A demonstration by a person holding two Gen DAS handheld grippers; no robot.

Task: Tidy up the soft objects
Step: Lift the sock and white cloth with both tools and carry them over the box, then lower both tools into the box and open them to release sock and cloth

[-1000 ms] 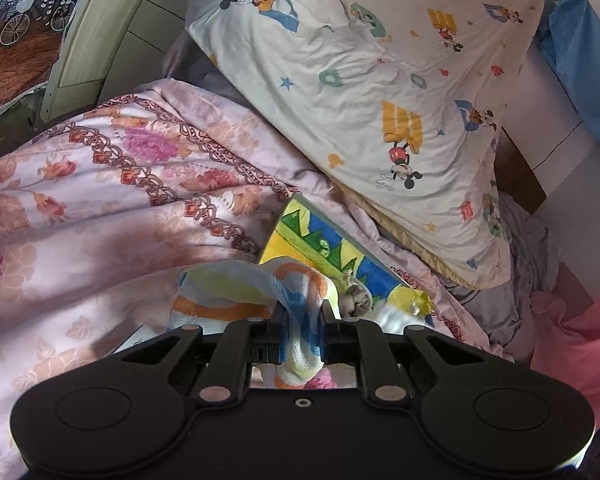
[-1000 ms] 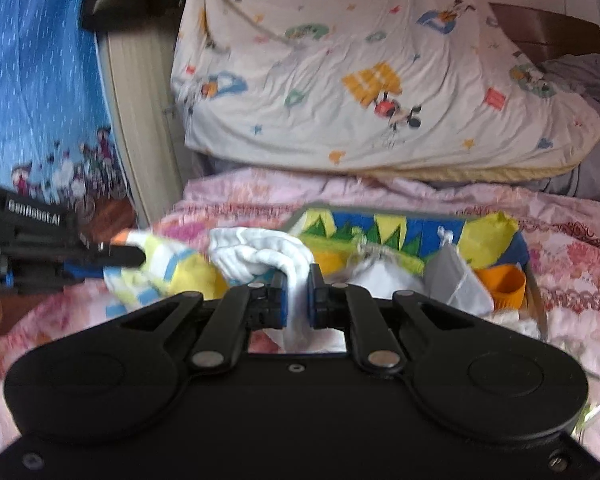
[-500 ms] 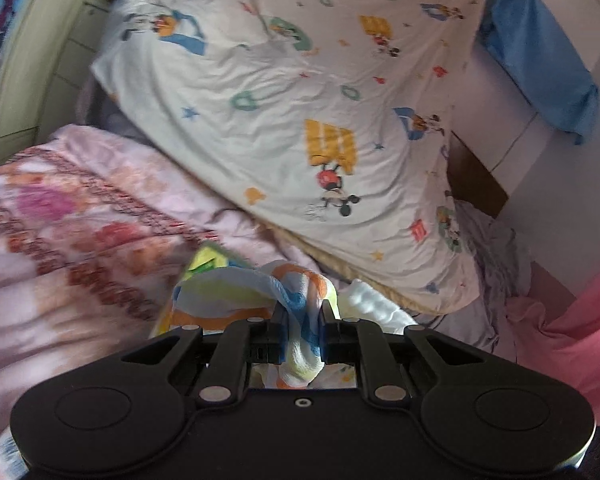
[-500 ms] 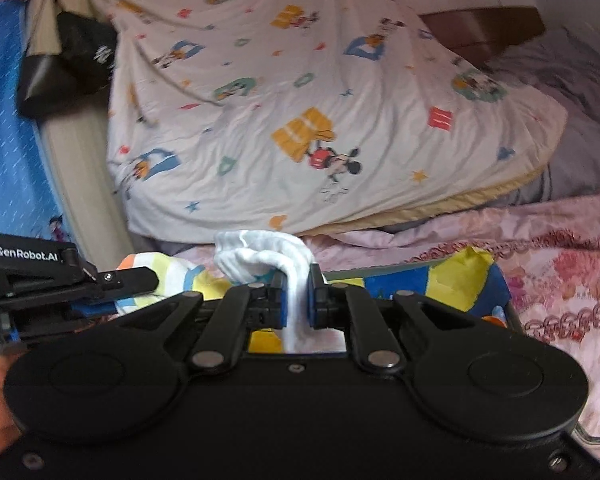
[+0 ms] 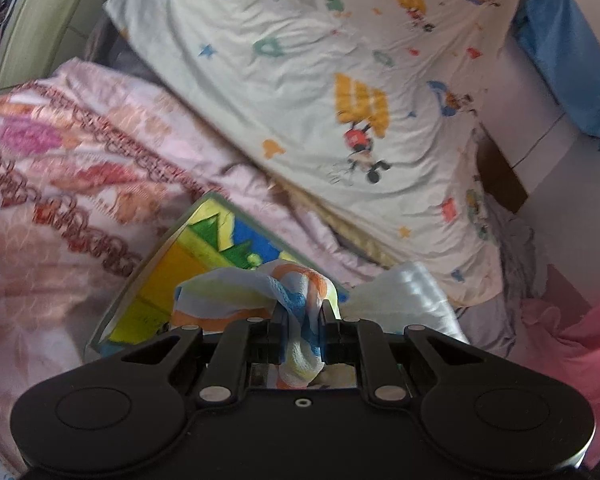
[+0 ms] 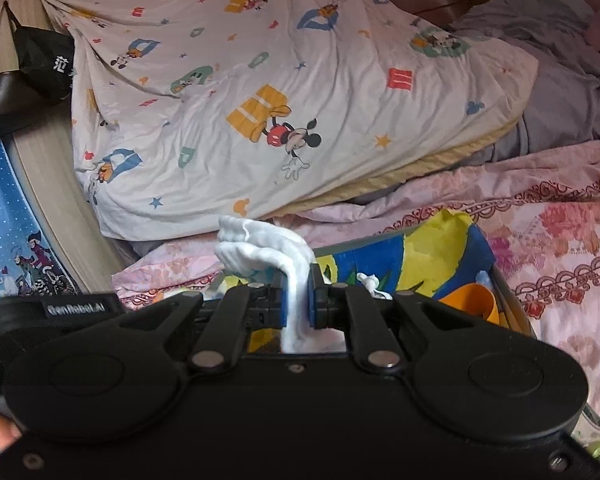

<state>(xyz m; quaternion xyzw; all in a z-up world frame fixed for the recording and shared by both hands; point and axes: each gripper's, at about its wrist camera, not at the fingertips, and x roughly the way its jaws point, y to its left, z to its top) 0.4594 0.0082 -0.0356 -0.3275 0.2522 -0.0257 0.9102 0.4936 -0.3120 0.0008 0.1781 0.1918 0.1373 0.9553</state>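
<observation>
Striped cloth (image 5: 260, 296): pastel bands of orange, blue and yellow; pinched between the jaws of the left gripper (image 5: 303, 316). Most of it bunches ahead and to the left of the fingertips, and a short tail runs back between the fingers toward the camera.
Left gripper: jaws nearly together, clamped on the striped cloth and nothing else.
White cloth (image 6: 260, 250): soft, ribbed-looking fabric, caught between the blue pads (image 6: 283, 306) of the right gripper (image 6: 297, 300). Its bulk curls up and leftward past the fingertips; a narrow strip hangs back behind the pads. In the left view it shows as a pale fold (image 5: 408, 296) just right of the left gripper.
Right gripper: jaws nearly together, holding the white cloth.
Bin (image 6: 380, 252): bright cartoon print in yellow, blue and green, lying on the quilt just under and ahead of both grippers; an orange item (image 6: 472, 300) lies inside at its right end.
Quilt (image 5: 60, 184): pink floral, under the bin.
Pillow (image 6: 260, 92): cream with cartoon mice, propped behind the bin, well beyond both cloths.
Black bag (image 6: 24, 76): hangs at far left of the right view.
</observation>
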